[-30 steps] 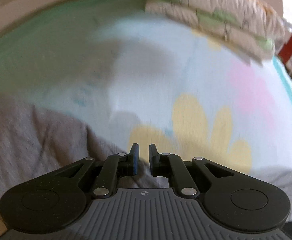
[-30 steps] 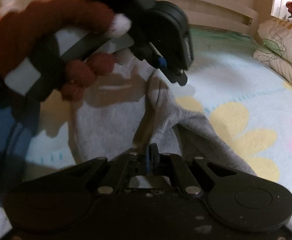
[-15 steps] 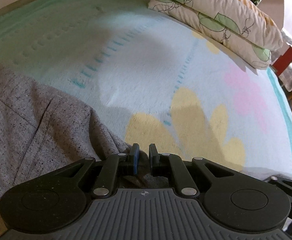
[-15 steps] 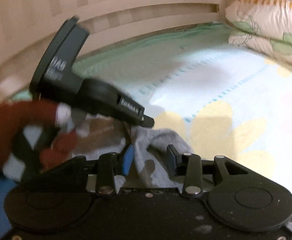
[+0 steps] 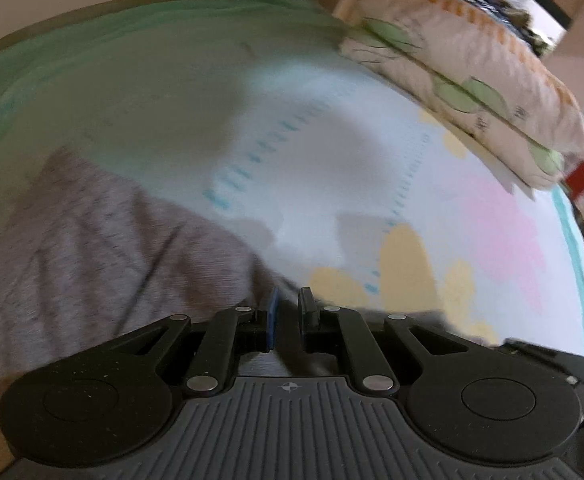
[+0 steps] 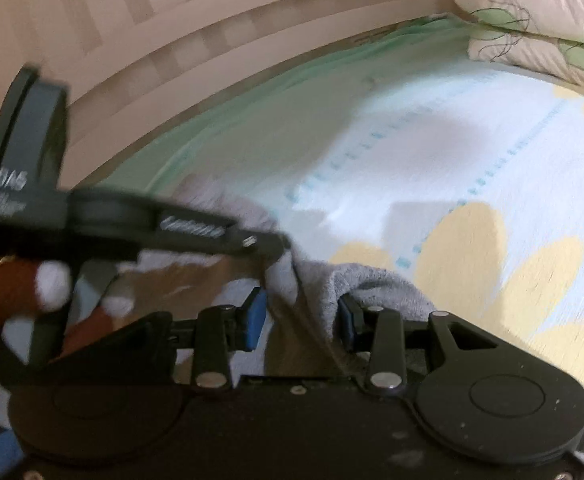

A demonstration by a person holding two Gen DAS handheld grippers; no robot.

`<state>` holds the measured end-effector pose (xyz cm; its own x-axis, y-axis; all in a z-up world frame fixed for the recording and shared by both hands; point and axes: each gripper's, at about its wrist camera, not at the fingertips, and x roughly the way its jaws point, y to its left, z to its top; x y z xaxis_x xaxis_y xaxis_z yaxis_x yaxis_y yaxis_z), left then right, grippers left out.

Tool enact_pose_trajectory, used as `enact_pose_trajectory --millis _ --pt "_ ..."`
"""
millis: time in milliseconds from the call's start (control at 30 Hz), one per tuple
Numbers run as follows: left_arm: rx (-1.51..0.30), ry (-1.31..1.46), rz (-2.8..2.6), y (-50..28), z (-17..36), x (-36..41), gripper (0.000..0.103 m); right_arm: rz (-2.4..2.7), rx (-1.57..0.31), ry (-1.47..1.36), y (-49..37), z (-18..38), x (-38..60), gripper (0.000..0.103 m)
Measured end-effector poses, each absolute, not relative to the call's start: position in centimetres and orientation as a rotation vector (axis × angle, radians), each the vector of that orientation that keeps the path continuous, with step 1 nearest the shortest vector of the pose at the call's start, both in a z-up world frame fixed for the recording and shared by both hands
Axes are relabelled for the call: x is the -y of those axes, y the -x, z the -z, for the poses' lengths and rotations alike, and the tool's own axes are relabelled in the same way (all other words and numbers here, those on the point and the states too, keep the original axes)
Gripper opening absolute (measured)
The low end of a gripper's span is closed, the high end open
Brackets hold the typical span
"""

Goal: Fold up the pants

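Left gripper [image 5: 288, 312] sits at bottom centre of its view, fingers drawn close with only a narrow gap; grey cloth runs up to the tips, but blur keeps us from telling whether it is pinched, so we call that state unknown. Right gripper [image 6: 301, 322] at lower centre of its view has its blue pads [image 6: 254, 320] spread wide apart, with a bunched ridge of the grey pants [image 6: 323, 292] standing between them, not clamped. In the right wrist view we also see the left gripper's body reaching in from the left edge, its tip meeting the same ridge just above the right gripper's gap, so both tools are on one spot of cloth. In the left wrist view the pants [image 5: 92, 248] fill the lower left, spreading up and left from the tips; in the right wrist view they trail on to the lower right corner, so we judge the long axis runs roughly left to right across the bed, hard to confirm with this blur. The key relation for us: the cloth ridge lies directly ahead of and between the right gripper's pads, so it only needs to close; the left looks as near. The pants lie on the flowered bedsheet [image 5: 371, 184]; two stacked pillows [image 5: 471, 92] sit upper right, well apart from the cloth. A wooden bed rail [image 6: 252, 40] crosses the top of the right view. No containers in view.
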<state>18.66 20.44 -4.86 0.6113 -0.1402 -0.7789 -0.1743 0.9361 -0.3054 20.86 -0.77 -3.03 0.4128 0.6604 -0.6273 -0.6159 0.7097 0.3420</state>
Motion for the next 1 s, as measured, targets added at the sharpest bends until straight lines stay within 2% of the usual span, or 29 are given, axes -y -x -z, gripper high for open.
enact_pose_trajectory --millis 300,333,400,600,833,1000 --pt "-0.971 0.376 -0.046 -19.1 5.4 -21.0 0.010 -0.773 -0.849 -0.227 -24.3 3.8 2.8 0.039" --pt "-0.977 0.372 -0.046 -19.2 5.5 -20.9 0.010 -0.764 -0.855 -0.238 -24.4 3.8 2.9 0.035" --pt "-0.987 0.367 -0.045 -19.2 5.6 -20.9 0.010 -0.753 -0.866 -0.244 -25.2 4.2 3.0 0.005" --pt "-1.065 0.294 -0.056 -18.8 6.7 -20.8 0.010 -0.658 -0.835 -0.204 -28.5 4.5 2.7 0.004" --pt "-1.074 0.254 -0.048 -17.6 6.6 -20.7 0.010 -0.616 -0.887 -0.095 -31.0 8.0 0.3 0.003" --pt "-1.076 0.266 -0.046 -16.0 6.5 -20.7 0.010 -0.615 -0.859 -0.122 -31.6 8.9 0.7 0.002"
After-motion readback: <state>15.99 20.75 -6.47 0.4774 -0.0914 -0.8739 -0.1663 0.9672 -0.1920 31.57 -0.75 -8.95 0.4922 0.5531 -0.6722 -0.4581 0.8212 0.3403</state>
